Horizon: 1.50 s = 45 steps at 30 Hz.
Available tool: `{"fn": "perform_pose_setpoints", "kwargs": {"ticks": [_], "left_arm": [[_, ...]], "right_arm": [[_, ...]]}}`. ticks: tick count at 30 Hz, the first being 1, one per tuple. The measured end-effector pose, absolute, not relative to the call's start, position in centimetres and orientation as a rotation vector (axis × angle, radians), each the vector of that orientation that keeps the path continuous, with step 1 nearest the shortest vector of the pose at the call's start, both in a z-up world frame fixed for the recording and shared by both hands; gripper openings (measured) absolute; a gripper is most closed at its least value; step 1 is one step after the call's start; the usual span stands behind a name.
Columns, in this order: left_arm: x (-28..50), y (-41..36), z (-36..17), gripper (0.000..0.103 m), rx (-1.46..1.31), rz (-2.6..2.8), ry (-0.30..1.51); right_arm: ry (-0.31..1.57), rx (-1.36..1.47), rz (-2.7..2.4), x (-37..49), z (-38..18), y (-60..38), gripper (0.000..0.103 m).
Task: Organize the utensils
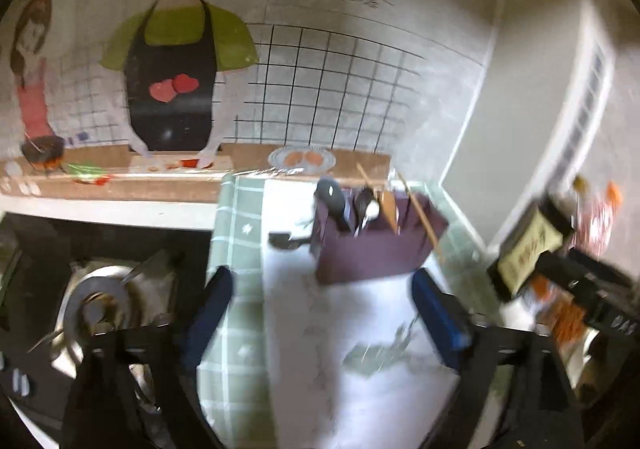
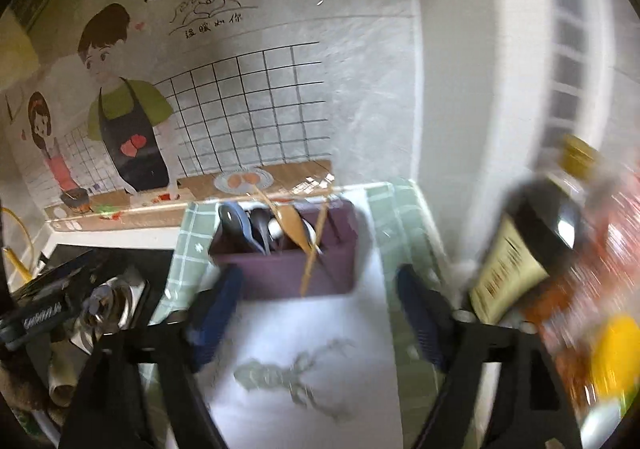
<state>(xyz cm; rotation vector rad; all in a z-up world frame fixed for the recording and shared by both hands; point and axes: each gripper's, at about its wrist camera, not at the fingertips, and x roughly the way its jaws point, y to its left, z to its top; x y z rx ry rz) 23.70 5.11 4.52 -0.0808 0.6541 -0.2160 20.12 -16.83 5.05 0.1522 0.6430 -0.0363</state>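
Note:
A purple utensil holder (image 1: 372, 249) stands on a white and green cloth (image 1: 360, 389), holding spoons, a wooden spatula and chopsticks (image 1: 420, 217). A small dark utensil (image 1: 286, 240) lies on the cloth just left of the holder. My left gripper (image 1: 320, 313) is open and empty, in front of the holder. The holder also shows in the right wrist view (image 2: 288, 265) with the same utensils. My right gripper (image 2: 316, 309) is open and empty, close in front of the holder. The right gripper also shows at the right of the left wrist view (image 1: 580, 285).
A gas stove burner (image 1: 100, 309) sits left of the cloth, and shows in the right wrist view (image 2: 108, 305). A dark sauce bottle (image 2: 532, 245) and red packets (image 2: 592, 289) stand at the right by the wall corner. A cartoon wall sticker (image 1: 172, 69) covers the back wall.

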Motion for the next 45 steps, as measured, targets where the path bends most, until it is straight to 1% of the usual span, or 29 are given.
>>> {"fn": "perform_pose_setpoints", "kwargs": {"ticks": [1,5,10,14,17,24,45], "left_arm": [[22.0,5.0,4.0,0.102,-0.043,-0.212,0.635],[17.2,4.9,2.7,0.103,0.01,-0.158,0.605],[13.4,3.5,2.0,0.103,0.008,-0.117,0.607],[11.6,2.7,1.5,0.103,-0.029,-0.111,0.644],[10.2,1.9,1.5,0.103,-0.008,-0.079,0.641],[8.6,1.4,1.6,0.103,-0.022,-0.046,0.643],[6.9,1.9,1.8,0.103,-0.042,-0.031,0.655]], "right_arm": [[0.64,0.151,-0.05,18.7,4.8,-16.5,0.097],[0.634,0.14,-0.063,14.6,3.2,-15.6,0.1],[0.645,0.102,-0.042,11.3,1.5,-14.8,0.1],[0.651,0.071,-0.034,9.5,0.4,-14.8,0.1],[0.624,0.026,-0.051,8.1,-0.2,-15.1,0.1],[0.615,0.053,-0.036,6.7,-0.6,-16.7,0.1],[0.606,0.028,-0.021,5.4,-0.4,-16.1,0.1]]}}
